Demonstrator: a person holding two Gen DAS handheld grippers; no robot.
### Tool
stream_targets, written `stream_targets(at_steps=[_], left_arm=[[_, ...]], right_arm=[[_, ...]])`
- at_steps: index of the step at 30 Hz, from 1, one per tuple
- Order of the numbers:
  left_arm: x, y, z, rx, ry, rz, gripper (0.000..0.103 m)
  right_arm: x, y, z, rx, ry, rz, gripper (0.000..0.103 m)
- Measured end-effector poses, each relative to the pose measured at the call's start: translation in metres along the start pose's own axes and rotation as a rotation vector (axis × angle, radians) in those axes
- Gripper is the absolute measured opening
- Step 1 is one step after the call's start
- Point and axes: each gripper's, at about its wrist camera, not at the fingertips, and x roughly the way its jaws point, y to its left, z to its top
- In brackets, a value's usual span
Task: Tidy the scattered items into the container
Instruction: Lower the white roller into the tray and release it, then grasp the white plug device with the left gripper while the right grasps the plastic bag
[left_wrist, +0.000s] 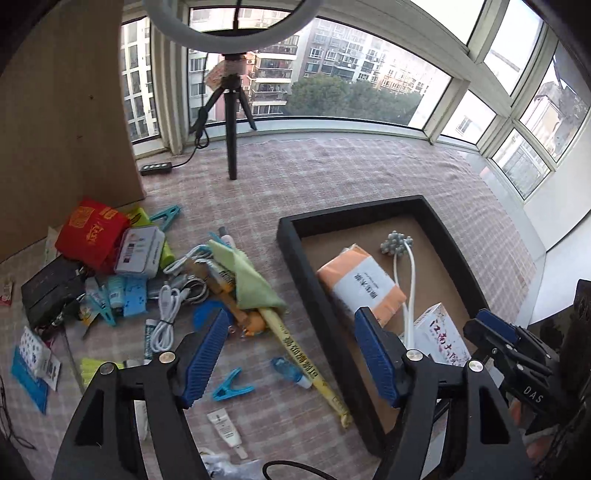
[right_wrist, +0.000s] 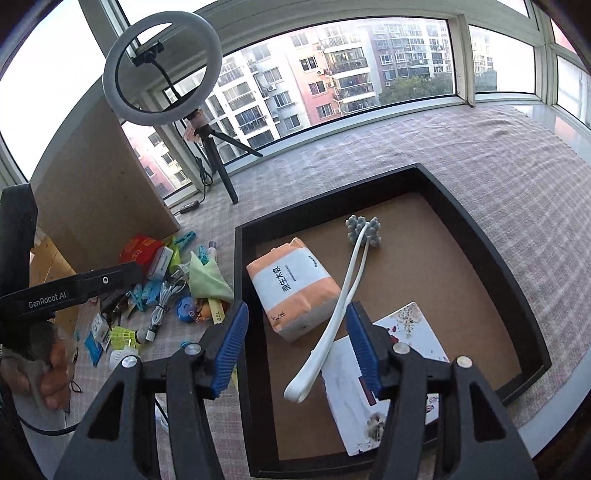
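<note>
A black tray (left_wrist: 295, 258) (right_wrist: 517, 280) with a brown floor holds an orange tissue pack (left_wrist: 362, 280) (right_wrist: 291, 284), a white massager (left_wrist: 397, 243) (right_wrist: 354, 273) with grey balls, and a flower-printed white box (left_wrist: 439, 332) (right_wrist: 406, 332). My right gripper (right_wrist: 295, 306) hangs open over the tray's near left part; the massager's handle lies free below its right finger. My left gripper (left_wrist: 291, 314) is open and empty above the tray's left wall. Left of the tray lie a green cloth (left_wrist: 247, 273), a white cable (left_wrist: 166, 317), a blue clip (left_wrist: 231, 386), a yellow stick (left_wrist: 303, 354) and a red packet (left_wrist: 88, 232).
A ring light on a tripod (left_wrist: 231, 110) (right_wrist: 162, 70) stands at the back by the window, with a power strip (left_wrist: 156, 168) beside it. A wooden panel (left_wrist: 66, 129) rises at the left behind the pile. Checked cloth (left_wrist: 332, 173) covers the surface.
</note>
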Motion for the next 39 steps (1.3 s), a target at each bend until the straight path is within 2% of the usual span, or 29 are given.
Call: stream_targets(at_steps=[3, 8, 14, 20, 23, 27, 31, 39], left_arm=[[-0.016, 0.050, -0.023, -0.064, -0.003, 0.078, 0.068], [-0.038, 0.125, -0.069, -0.180, 0.023, 0.138, 0.068], [-0.042, 0.173, -0.115, -0.258, 0.066, 0.135, 0.064], [-0.019, 0.180, -0.138, -0.259, 0.091, 0.094, 0.061], [-0.003, 0.176, -0.140, -0.216, 0.100, 0.105, 0.061], [0.014, 0.170, -0.138, -0.157, 0.105, 0.128, 0.065], [0.028, 0.167, -0.135, -0.128, 0.112, 0.117, 0.069], [0.048, 0.160, -0.131, -0.095, 0.135, 0.129, 0.070]], right_arm=[[0.006, 0.023, -0.006, -0.066, 0.020, 0.023, 0.054], [0.018, 0.061, -0.022, -0.139, 0.093, 0.098, 0.054], [0.036, 0.122, -0.058, -0.282, 0.202, 0.140, 0.054], [0.059, 0.176, -0.096, -0.423, 0.289, 0.174, 0.054], [0.075, 0.192, -0.111, -0.450, 0.341, 0.187, 0.054], [0.092, 0.210, -0.125, -0.507, 0.378, 0.158, 0.056], [0.106, 0.222, -0.135, -0.563, 0.391, 0.123, 0.059], [0.121, 0.239, -0.147, -0.650, 0.393, 0.087, 0.059]])
